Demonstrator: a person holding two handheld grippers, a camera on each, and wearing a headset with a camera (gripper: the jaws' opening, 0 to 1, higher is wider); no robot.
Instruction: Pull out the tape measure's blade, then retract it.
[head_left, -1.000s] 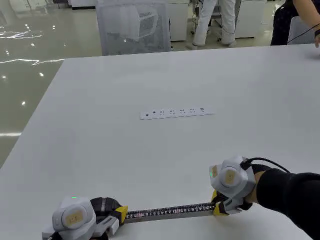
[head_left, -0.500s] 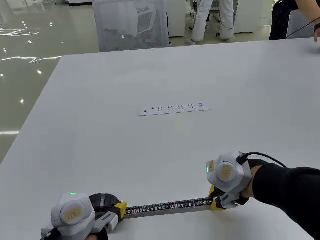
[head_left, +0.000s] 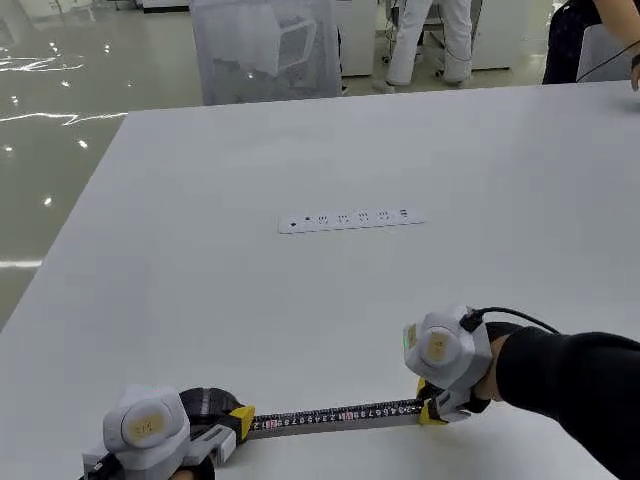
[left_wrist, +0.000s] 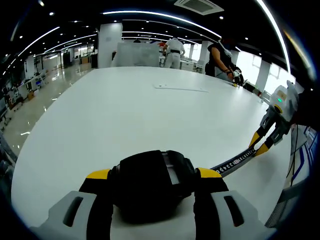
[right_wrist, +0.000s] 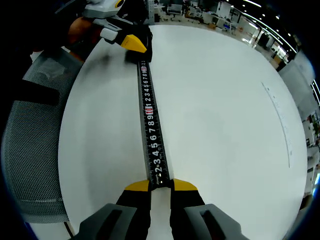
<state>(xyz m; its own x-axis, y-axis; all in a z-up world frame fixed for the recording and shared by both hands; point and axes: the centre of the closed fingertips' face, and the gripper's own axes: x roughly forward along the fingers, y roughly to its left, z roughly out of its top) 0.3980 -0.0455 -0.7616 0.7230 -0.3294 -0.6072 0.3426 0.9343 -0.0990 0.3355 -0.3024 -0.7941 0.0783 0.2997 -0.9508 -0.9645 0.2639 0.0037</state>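
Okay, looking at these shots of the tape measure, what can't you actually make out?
1. Tip of the blade: right gripper view, buried between the right tongs, which are clamped on it.
2. Sides of the tape case: left gripper view, covered by the left tongs that grip it.
3. Numbers on the blade: head view, too small to read.
4. Markings on the power strip: head view, too small.

Lab hall: white workbench, glossy floor

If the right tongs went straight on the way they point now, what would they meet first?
The right tongs point along the blade they grip, so probably the tape measure case, clamped in the left tongs at the blade's far end.
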